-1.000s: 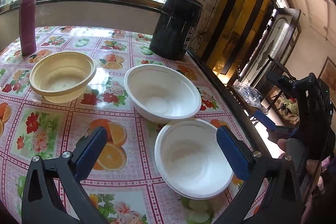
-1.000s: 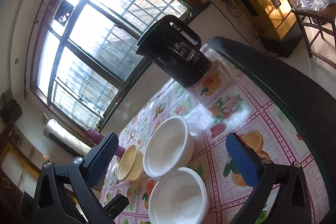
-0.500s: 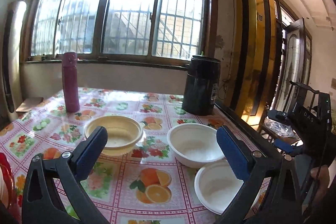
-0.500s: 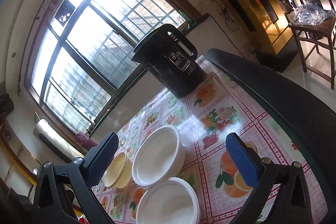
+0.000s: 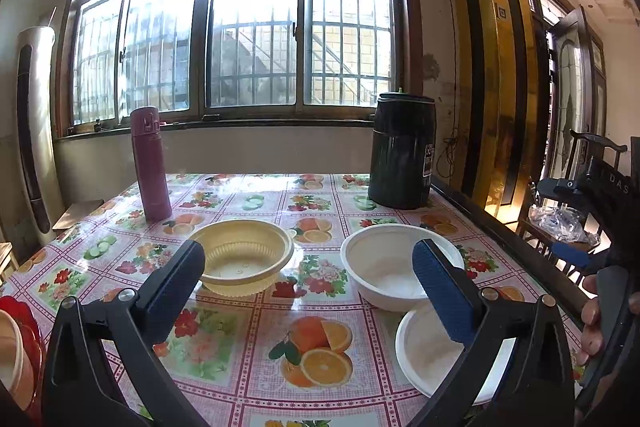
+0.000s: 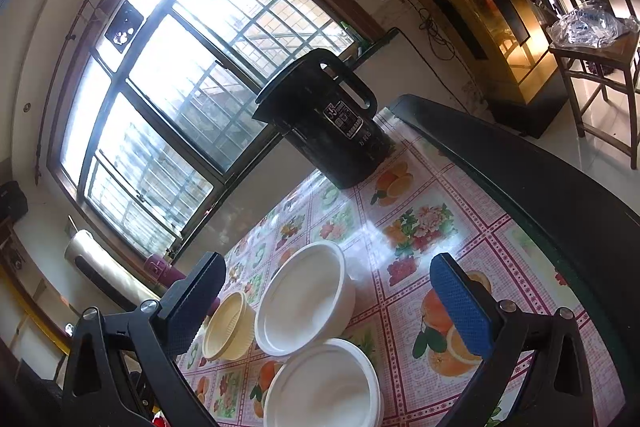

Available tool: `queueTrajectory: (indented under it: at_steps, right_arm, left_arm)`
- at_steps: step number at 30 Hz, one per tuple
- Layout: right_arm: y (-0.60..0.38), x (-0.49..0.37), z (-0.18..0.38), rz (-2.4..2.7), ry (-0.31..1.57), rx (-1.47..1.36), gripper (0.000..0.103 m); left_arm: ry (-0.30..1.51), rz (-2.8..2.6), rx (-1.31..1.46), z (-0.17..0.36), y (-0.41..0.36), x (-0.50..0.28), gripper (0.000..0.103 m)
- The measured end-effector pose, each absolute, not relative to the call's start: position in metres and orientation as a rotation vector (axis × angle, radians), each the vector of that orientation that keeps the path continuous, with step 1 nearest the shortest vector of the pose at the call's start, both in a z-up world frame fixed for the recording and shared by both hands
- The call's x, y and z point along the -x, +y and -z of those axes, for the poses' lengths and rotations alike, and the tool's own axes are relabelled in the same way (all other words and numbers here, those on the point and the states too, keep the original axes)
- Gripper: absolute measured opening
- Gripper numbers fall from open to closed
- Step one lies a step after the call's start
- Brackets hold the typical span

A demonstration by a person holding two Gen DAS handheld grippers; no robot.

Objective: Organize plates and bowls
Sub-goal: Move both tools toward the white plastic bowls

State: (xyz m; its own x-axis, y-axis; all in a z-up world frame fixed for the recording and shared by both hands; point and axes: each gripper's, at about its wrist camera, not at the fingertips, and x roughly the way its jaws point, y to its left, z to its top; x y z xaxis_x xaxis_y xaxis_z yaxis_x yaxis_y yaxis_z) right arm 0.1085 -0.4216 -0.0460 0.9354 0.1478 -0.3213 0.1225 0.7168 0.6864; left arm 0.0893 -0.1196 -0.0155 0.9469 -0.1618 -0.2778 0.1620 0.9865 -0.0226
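Two white bowls [image 5: 394,265] [image 5: 434,355] sat touching near the right edge of the table [image 5: 224,347], with a yellow bowl [image 5: 242,255] well apart to their left. The left gripper [image 5: 308,283] and right gripper [image 6: 328,303] were both spread wide above the table, holding nothing. A maroon flask [image 5: 150,165] and a black jug [image 5: 402,157] stood near the window.

The worktop [image 5: 224,347] wears a pink-and-white checked cloth printed with oranges, red flowers and green cucumber slices. On it sit a pale yellow bowl [image 5: 242,255], two plain white bowls [image 5: 394,263] [image 5: 436,355], a maroon flask [image 5: 150,163] and a glossy black jug [image 5: 402,155]. Each black claw [image 5: 308,287] [image 6: 332,307] carries blue textured pads [image 5: 440,293].
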Motion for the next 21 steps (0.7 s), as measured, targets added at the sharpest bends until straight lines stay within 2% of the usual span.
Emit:
queueTrajectory:
  at_steps: [21]
  right_arm:
    - [-0.4264,-0.106,0.0509,-0.005,0.365,-0.804,0.103]
  left_arm:
    - [0.287,0.167,-0.009,0.0171,-0.1214,-0.0879,0.103]
